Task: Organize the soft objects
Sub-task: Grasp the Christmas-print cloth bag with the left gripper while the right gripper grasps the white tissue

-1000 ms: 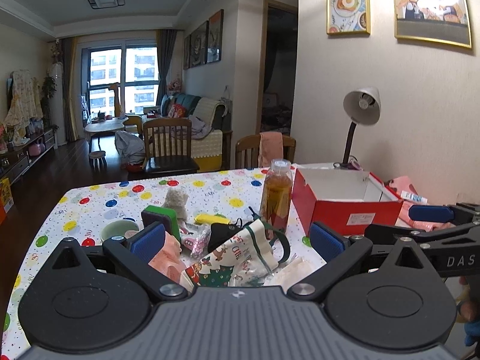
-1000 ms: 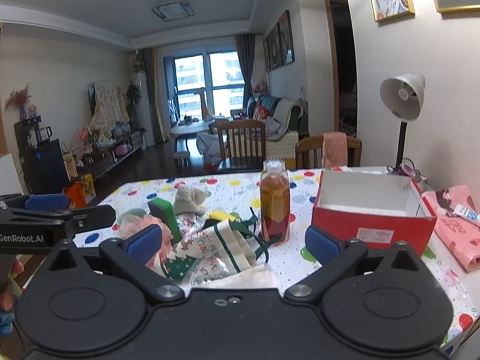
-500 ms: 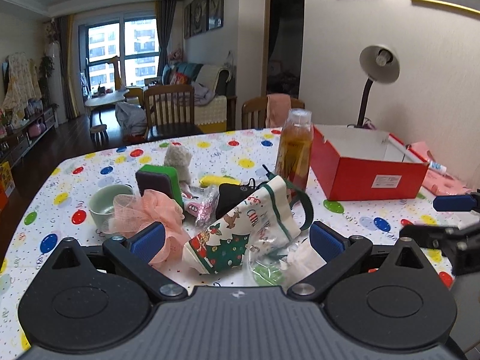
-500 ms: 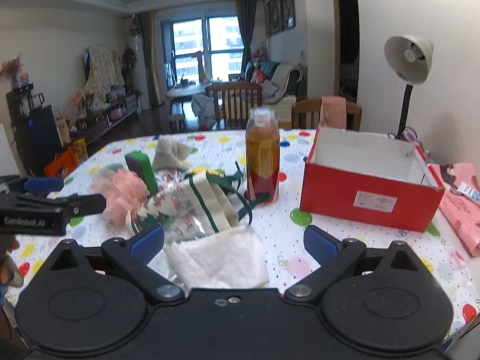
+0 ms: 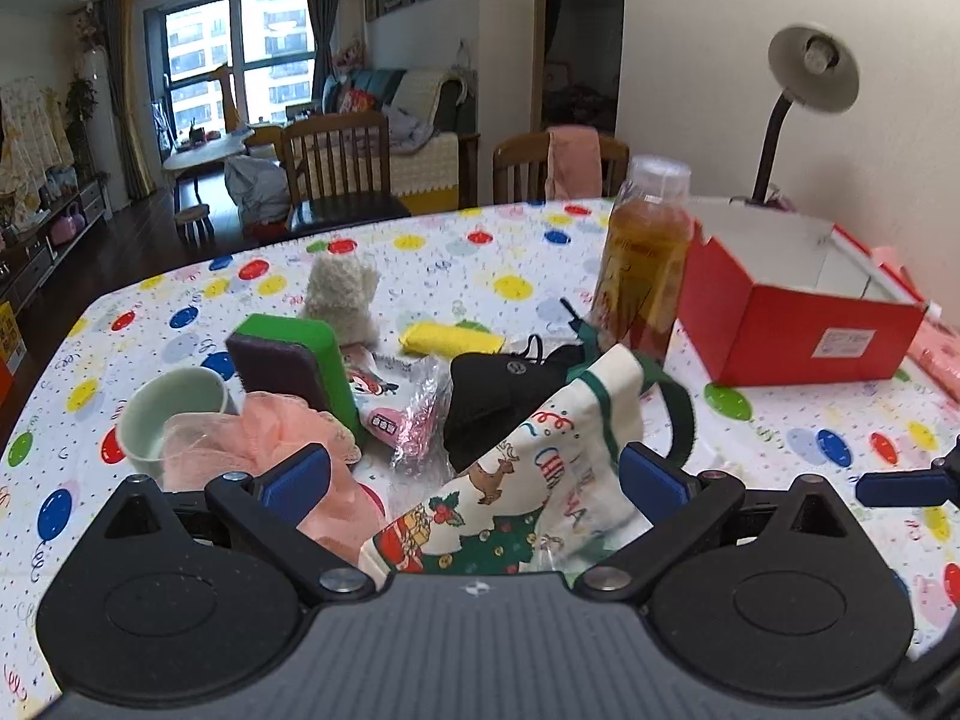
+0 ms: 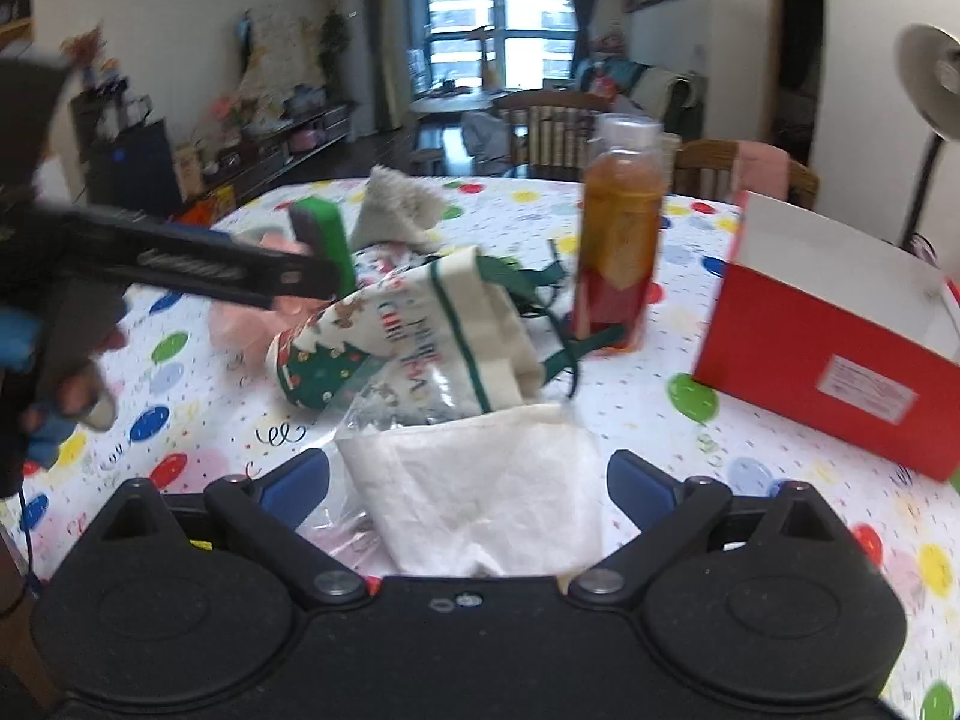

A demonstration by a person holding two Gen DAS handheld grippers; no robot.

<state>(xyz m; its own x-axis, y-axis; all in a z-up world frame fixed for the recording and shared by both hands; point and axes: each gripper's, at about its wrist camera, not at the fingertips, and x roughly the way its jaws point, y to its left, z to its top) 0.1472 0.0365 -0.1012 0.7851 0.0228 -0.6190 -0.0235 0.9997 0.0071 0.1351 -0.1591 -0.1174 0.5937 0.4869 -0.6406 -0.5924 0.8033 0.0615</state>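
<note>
Barely begun: left of the red box (image 5: 798, 324), all still heaped on the table: pink puff (image 5: 282, 438), sponge (image 5: 288, 360), Christmas bag (image 5: 540, 480). Box empty. Left gripper (image 5: 474, 474) spread wide, grasping nothing; right gripper (image 6: 468, 480) likewise, straddling a white cloth (image 6: 480, 492)

Both wrist views sit low at the counter's (image 5: 810, 420) near edge, facing across it toward the far window. The left view looks close over the Christmas bag (image 5: 540, 480); the right view, further right, looks over a white cloth (image 6: 480, 498). Both share the bag, bottle (image 5: 645, 264) and red box (image 5: 798, 324).
</note>
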